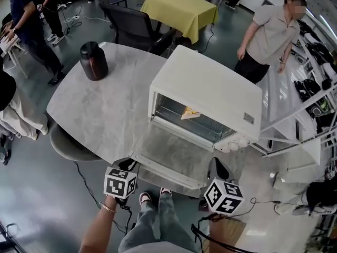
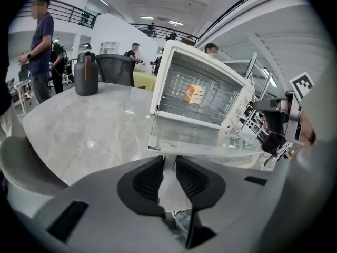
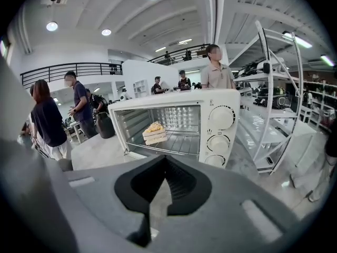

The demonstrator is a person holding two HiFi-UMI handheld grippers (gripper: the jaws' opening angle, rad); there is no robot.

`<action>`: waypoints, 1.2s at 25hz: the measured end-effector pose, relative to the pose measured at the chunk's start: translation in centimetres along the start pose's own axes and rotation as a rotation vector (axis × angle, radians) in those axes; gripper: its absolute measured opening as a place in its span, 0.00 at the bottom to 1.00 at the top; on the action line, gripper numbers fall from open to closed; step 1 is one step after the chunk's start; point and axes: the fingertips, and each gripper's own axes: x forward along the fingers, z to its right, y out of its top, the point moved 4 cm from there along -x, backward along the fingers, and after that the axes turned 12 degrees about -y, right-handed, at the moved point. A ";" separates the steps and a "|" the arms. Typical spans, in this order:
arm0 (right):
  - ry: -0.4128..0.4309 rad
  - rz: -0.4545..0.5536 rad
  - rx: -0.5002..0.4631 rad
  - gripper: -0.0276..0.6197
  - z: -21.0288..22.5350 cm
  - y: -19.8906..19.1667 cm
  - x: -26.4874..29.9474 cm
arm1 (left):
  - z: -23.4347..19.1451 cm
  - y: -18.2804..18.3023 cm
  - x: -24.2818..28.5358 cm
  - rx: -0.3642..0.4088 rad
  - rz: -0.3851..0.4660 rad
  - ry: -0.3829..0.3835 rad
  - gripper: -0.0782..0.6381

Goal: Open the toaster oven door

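Observation:
The white toaster oven (image 1: 210, 88) stands on the grey marble table (image 1: 100, 109). Its glass door (image 1: 168, 157) lies fully open and flat, reaching toward me. A slice of cake (image 1: 190, 112) sits on the rack inside, also seen as cake (image 2: 195, 94) and cake (image 3: 154, 132). My left gripper (image 1: 129, 165) is at the door's front left corner. In its own view the left gripper (image 2: 168, 162) has its pads closed on the pale door handle (image 2: 169, 181). My right gripper (image 1: 217, 167) hangs off the door's front right corner. There the right gripper (image 3: 165, 159) shows its tips together and empty, facing the oven's knobs (image 3: 221, 117).
A black jug (image 1: 93, 60) stands at the table's far left. A grey chair (image 1: 68, 144) tucks under the near left edge. White shelving (image 1: 295, 104) stands right of the oven, with a person (image 1: 271, 36) beside it. Dark chairs and a yellow table (image 1: 179, 7) are behind.

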 end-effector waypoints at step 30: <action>0.014 -0.072 -0.003 0.05 -0.1 -3.2 2.8 | -1.9 -3.9 3.0 -0.067 -0.087 0.025 0.21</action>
